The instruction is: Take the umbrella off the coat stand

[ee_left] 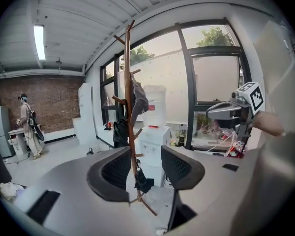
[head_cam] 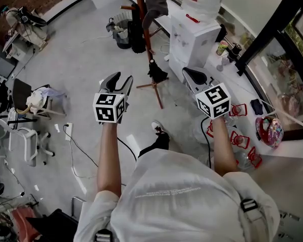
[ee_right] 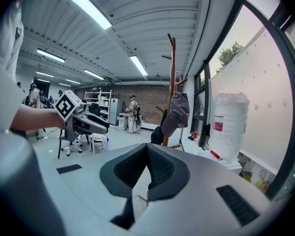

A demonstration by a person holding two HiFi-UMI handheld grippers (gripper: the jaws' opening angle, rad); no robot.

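Observation:
The brown coat stand [head_cam: 144, 29] rises at the top middle of the head view, a short way ahead of both grippers. A small folded black umbrella [head_cam: 156, 70] hangs low on its pole, just above the spread legs. My left gripper [head_cam: 118, 81] is open and empty, to the left of the umbrella and nearer to me. In the left gripper view the stand [ee_left: 129, 107] and the umbrella [ee_left: 142, 180] show far off through the gap of that gripper [ee_left: 146, 167]. My right gripper [head_cam: 194, 76] is to the right of the stand, its jaws [ee_right: 147, 149] shut on nothing.
A grey cap [ee_right: 176, 112] and a black bag [head_cam: 137, 34] hang on the stand. A white water dispenser [head_cam: 194, 39] stands right of it by the window. Office chairs [head_cam: 25, 130] and a floor cable [head_cam: 83, 153] lie left. Red items [head_cam: 241, 135] are at the right.

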